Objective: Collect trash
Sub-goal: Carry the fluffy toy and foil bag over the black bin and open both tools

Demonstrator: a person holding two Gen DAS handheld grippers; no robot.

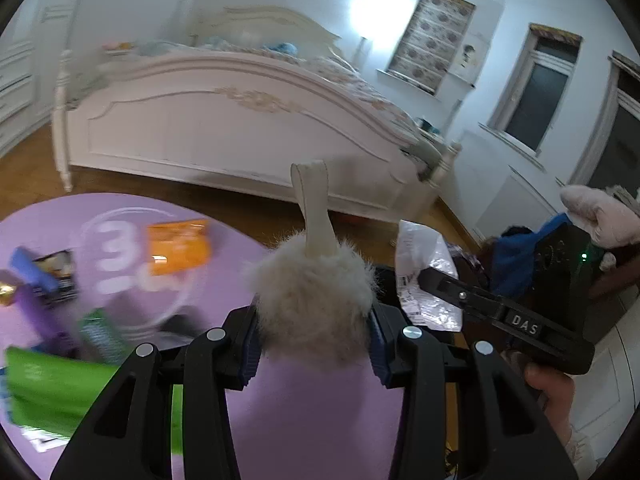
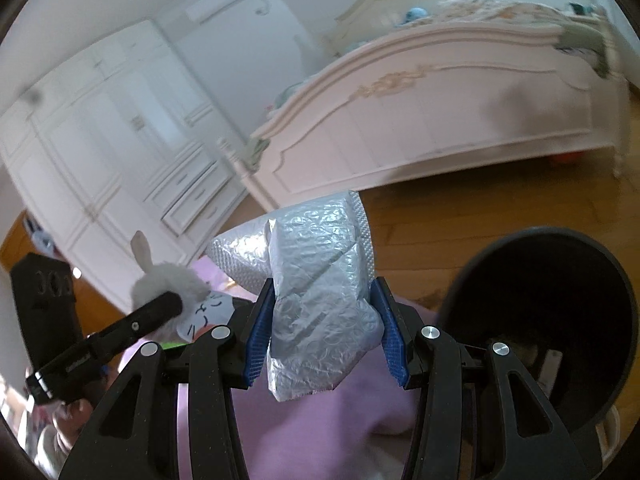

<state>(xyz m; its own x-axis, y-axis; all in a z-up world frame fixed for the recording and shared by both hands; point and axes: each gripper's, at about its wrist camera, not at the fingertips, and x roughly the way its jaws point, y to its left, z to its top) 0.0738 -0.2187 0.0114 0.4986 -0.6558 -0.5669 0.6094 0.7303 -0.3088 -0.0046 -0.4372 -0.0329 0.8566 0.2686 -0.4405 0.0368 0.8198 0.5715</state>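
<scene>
My left gripper [image 1: 314,340] is shut on a fluffy white bunny slipper [image 1: 312,300] with a long ear, held above the purple mat [image 1: 312,420]. The slipper also shows in the right wrist view [image 2: 168,284]. My right gripper [image 2: 324,336] is shut on a crumpled silver bubble-wrap mailer [image 2: 316,292], held beside a black trash bin [image 2: 540,320] at its right. The mailer also shows in the left wrist view [image 1: 424,272]. On the mat lie an orange packet [image 1: 178,246], a green wrapper [image 1: 48,392], a purple wrapper [image 1: 36,308] and a dark packet [image 1: 56,276].
A white bed footboard [image 1: 224,132] stands beyond the mat on the wooden floor [image 1: 248,208]. White wardrobes [image 2: 100,152] line the left wall. Dark and blue clothes [image 1: 516,252] and a pink plush [image 1: 596,216] sit at the right.
</scene>
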